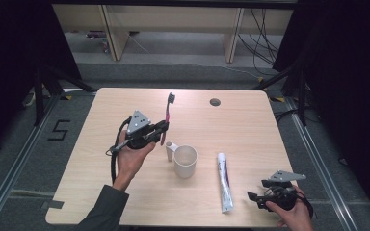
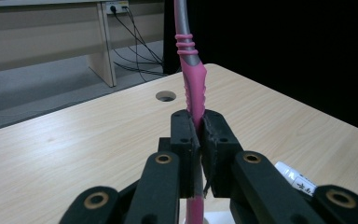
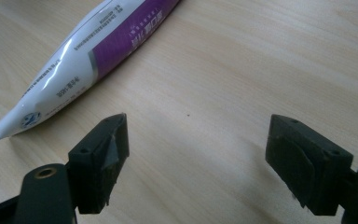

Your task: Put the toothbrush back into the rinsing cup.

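A pink and grey toothbrush [image 1: 168,114] stands almost upright in my left gripper [image 1: 162,131], bristles up, above the table's left middle. In the left gripper view the jaws are shut on the pink handle [image 2: 195,95], which runs up and out of the picture. A white cup [image 1: 185,161] with its handle to the left stands just right of and below that gripper. A white and purple toothpaste tube [image 1: 224,180] lies flat to the cup's right. My right gripper [image 1: 253,198] rests near the front right corner, open, with the tube's crimped end [image 3: 74,56] off to its left.
The wooden table [image 1: 125,202] has a round cable hole [image 1: 215,102] near its far edge. Beyond it are desk legs and cables on a grey floor. Black tripod legs stand at both far corners.
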Action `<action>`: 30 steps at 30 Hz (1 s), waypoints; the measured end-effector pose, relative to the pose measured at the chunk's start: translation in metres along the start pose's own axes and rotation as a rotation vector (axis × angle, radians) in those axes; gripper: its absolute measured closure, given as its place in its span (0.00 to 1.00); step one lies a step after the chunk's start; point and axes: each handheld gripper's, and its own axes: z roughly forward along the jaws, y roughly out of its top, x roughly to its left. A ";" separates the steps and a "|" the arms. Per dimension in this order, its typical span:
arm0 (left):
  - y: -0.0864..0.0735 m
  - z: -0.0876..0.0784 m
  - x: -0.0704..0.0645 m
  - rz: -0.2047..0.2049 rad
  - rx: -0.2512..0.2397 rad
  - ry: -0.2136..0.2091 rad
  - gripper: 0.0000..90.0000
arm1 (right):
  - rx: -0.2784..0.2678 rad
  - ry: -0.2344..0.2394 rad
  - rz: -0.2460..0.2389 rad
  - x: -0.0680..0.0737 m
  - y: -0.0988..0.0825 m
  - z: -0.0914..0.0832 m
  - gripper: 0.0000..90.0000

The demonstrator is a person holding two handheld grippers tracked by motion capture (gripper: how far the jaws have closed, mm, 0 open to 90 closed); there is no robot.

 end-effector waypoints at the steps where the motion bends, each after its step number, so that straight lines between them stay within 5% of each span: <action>1: 0.000 0.001 0.000 0.000 -0.002 0.000 0.93 | 0.000 0.001 0.000 0.000 0.000 0.000 0.25; 30: -0.023 0.026 -0.003 -0.006 0.026 -0.028 0.92 | 0.005 0.000 -0.005 0.001 0.000 -0.001 0.25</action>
